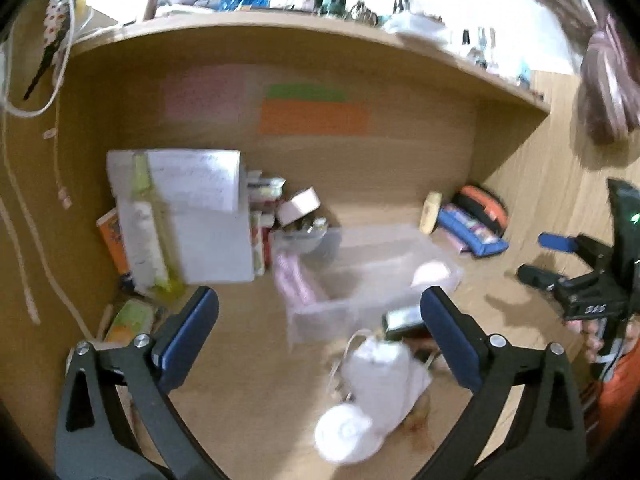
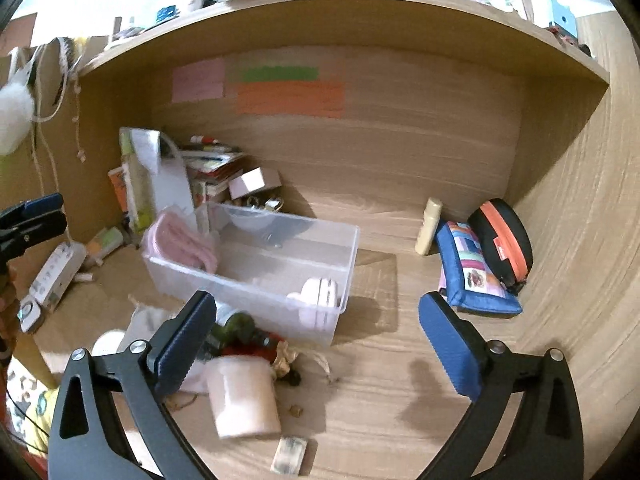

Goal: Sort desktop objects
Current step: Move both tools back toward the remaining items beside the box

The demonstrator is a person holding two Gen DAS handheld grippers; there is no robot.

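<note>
— Tongs, how are they?
— My left tongs (image 1: 318, 316) and right tongs (image 2: 314, 318) both gape, holding nothing.
— The clutter?
— Pink cup (image 2: 244, 396) lies on the bench (image 2: 400, 400), just before the clear bin (image 2: 256, 268).

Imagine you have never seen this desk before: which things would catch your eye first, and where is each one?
The clear plastic bin in the middle of the desk stands out first, with a pink cloth in its left end. On the back wall hang orange, green and pink sticky notes. In the right corner lean a blue patchwork pouch and a black case with an orange zip.
</note>
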